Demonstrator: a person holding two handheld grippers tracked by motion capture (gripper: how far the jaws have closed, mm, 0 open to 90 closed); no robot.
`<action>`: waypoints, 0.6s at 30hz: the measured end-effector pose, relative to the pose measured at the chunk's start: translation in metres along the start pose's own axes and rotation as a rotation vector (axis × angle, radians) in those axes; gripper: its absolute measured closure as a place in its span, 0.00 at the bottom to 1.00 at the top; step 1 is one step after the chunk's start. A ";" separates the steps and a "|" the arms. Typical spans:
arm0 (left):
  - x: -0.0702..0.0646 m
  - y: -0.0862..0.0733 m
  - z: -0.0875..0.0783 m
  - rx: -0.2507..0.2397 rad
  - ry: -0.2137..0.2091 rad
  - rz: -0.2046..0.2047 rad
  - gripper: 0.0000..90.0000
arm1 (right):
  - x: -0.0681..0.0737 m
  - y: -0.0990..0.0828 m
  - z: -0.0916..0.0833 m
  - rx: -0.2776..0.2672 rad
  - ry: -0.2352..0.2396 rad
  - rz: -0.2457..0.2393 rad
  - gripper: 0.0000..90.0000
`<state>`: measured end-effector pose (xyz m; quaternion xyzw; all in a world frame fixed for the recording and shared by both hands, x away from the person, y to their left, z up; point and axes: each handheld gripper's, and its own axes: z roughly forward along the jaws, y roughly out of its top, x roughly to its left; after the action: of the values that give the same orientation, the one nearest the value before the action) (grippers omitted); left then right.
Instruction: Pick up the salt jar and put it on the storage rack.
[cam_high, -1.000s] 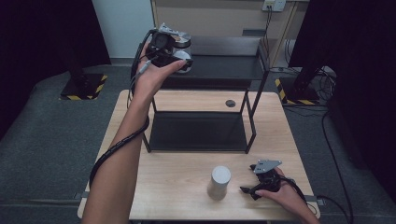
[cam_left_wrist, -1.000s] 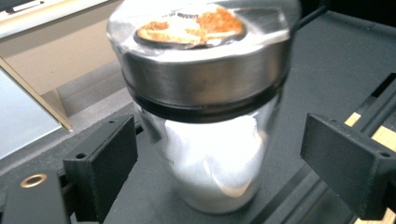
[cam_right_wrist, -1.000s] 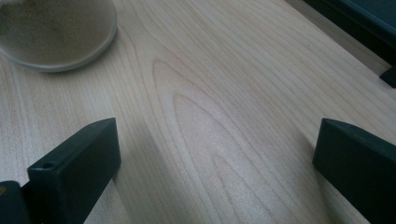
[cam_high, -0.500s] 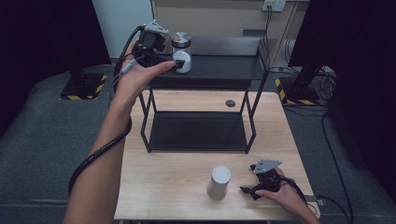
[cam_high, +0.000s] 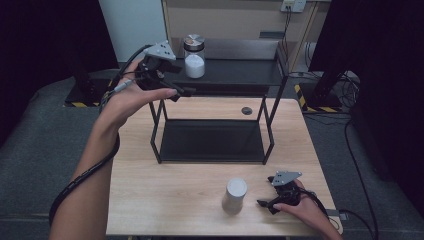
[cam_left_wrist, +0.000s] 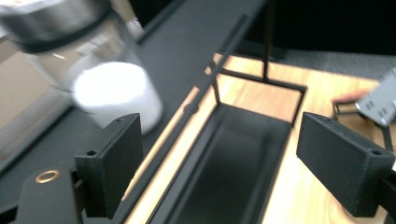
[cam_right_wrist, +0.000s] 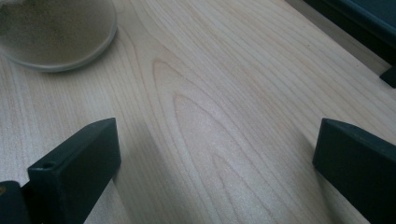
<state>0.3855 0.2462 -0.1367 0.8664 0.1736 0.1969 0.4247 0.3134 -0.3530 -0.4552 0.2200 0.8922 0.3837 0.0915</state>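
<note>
One desk (cam_high: 165, 200) carried everything. One black rack (cam_high: 212, 145) stood on its far half, raised on legs so that its top shelf could bear a jar. One jar (cam_high: 194, 56), with a metal lid and half full of white powder, stood upright on that shelf near its left end, apparently just set there. One pale cup (cam_high: 234, 195) waited on the near desk, within easy reach of the right tongs (cam_high: 266, 204), which rested spread and empty beside it. The left tongs (cam_high: 176, 92), just left of the jar, had just been closing with nothing between them, yet stood apart, clear of the jar.
</note>
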 end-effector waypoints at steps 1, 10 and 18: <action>0.001 -0.003 0.001 -0.006 -0.013 0.004 0.15 | 0.000 0.000 0.000 0.000 0.000 0.000 0.02; -0.005 -0.011 0.010 -0.020 -0.070 0.045 0.14 | 0.000 0.000 0.000 -0.001 -0.001 0.000 0.02; -0.020 -0.031 0.028 -0.018 -0.131 0.094 0.14 | 0.000 0.000 0.000 -0.001 0.000 -0.001 0.02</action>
<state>0.3784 0.2358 -0.1811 0.8809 0.1025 0.1609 0.4332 0.3133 -0.3531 -0.4554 0.2197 0.8919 0.3843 0.0919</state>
